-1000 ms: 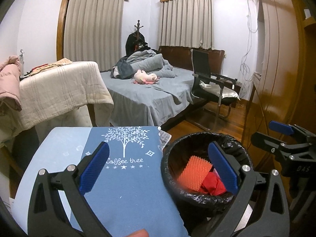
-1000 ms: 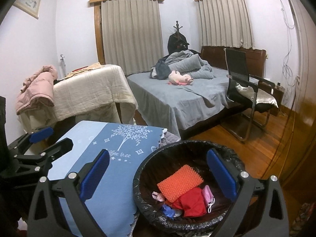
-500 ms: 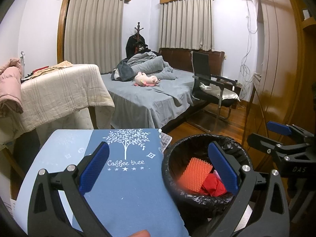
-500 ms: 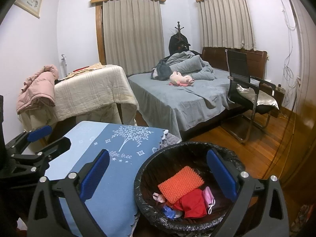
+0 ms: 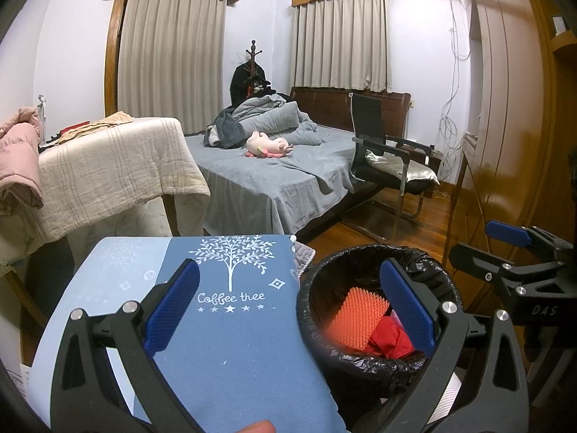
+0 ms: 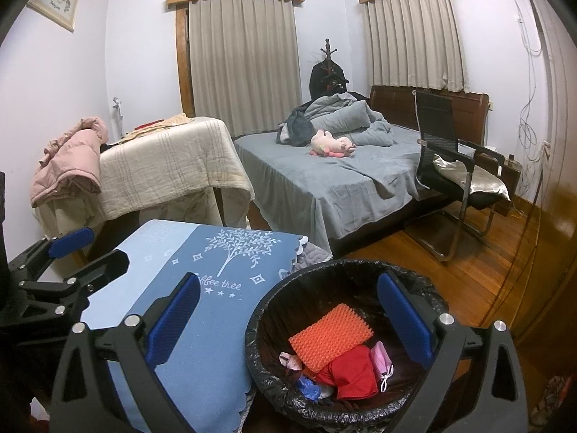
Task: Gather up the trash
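left gripper (image 5: 288, 310): jaws spread wide, nothing between the blue pads; it hangs above the edge where the blue tablecloth (image 5: 230, 342) meets the trash bin (image 5: 375, 364). its left finger lies over the cloth, its right finger over the bin's mouth. a fingertip (image 5: 258, 426) of the person shows at the bottom edge of the left wrist view.

right gripper (image 6: 288, 317): jaws likewise spread wide and empty, held over the same cloth-and-bin border, with its right finger above the bin's far rim. each gripper appears at the side of the other's view, the two held side by side and apart.

trash bin: round, lined with a black bag (image 6: 346, 270), standing just beside the cloth-covered table. inside lie an orange spiky mat (image 6: 330, 335) on top, a red cloth (image 6: 351, 375) partly beneath it, a pink face mask (image 6: 382, 361) at its right, and small pink and blue scraps at its left.

tablecloth: two blue tones, printed with a white tree and the words "coffee tree".

background: a bed (image 6: 324, 180) with grey bedding and a pink plush toy (image 6: 331, 144), a black chair (image 6: 458, 173) on the wooden floor, a beige-covered surface (image 6: 162, 166) bearing a pink jacket (image 6: 68, 158), two curtained windows.
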